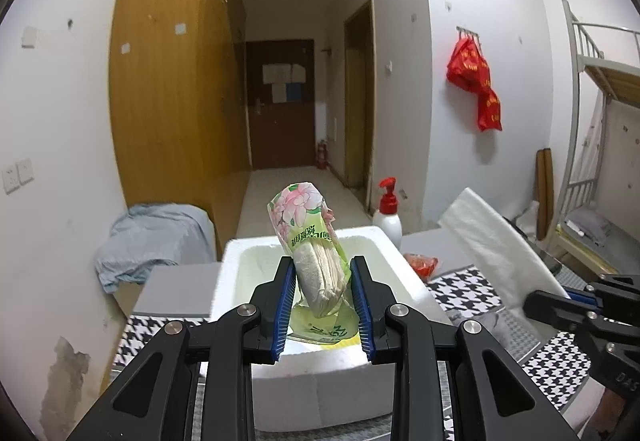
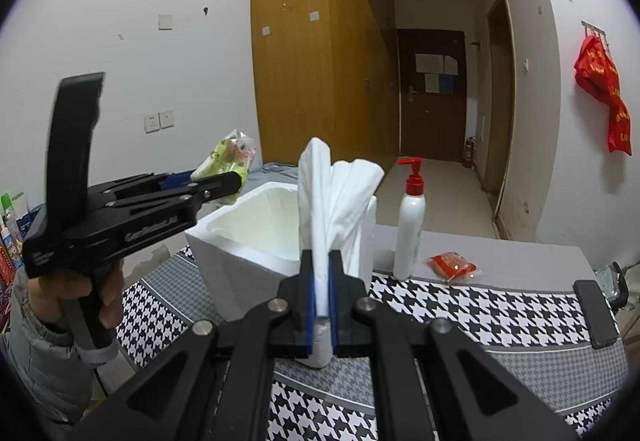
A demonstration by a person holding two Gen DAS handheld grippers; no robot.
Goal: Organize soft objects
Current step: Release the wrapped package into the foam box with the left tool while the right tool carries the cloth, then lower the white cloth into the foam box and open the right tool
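My left gripper [image 1: 323,289] is shut on a green floral tissue pack [image 1: 312,241] and holds it upright above the open white foam box [image 1: 394,273]. It also shows in the right wrist view [image 2: 224,171], above the box's left rim [image 2: 240,241]. My right gripper [image 2: 322,289] is shut on a folded white cloth [image 2: 340,197] that stands up between its blue pads, just in front of the box. In the left wrist view the right gripper [image 1: 576,299] sits at the far right by the white cloth [image 1: 492,237].
A white pump bottle with a red top [image 2: 410,221] and a small red snack packet [image 2: 452,265] lie right of the box on the houndstooth tablecloth [image 2: 480,313]. A blue-grey cloth [image 1: 152,237] drapes a box at the left. A bunk bed [image 1: 600,121] stands right.
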